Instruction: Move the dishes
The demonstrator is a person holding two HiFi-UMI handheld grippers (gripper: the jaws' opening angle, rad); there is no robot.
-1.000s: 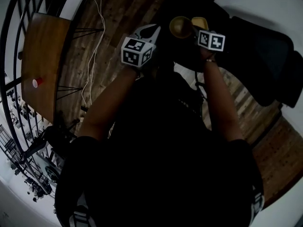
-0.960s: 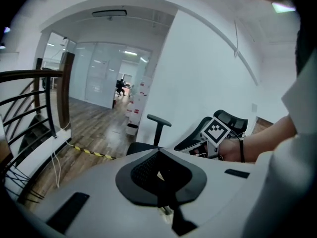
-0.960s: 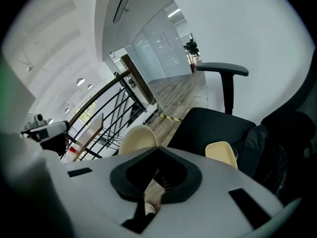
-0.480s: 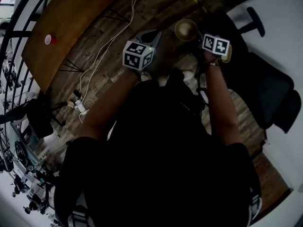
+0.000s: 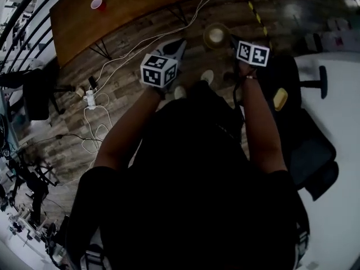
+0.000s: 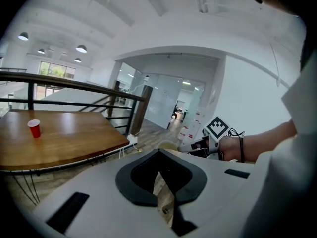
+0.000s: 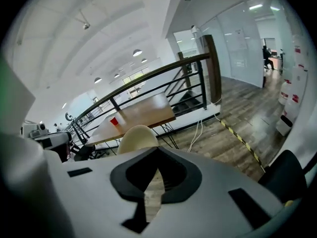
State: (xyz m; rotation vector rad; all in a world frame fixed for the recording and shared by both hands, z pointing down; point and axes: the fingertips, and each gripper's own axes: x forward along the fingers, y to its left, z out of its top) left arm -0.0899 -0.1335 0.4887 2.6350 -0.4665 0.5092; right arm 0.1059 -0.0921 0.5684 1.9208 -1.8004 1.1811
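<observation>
The wooden table (image 5: 135, 10) and red cup (image 5: 98, 4) have swung, it seems, toward the top.

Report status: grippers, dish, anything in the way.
Left gripper shut, empty. Right gripper shut on the bowl rim, bowl held above the wooden floor. Table with red cup ahead, not touching.

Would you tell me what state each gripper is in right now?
Left gripper: closed, holding nothing.
Right gripper: closed on the cream bowl.

Round cream dish (image 5: 216, 35) — mouth up — aloft, rim pinched
</observation>
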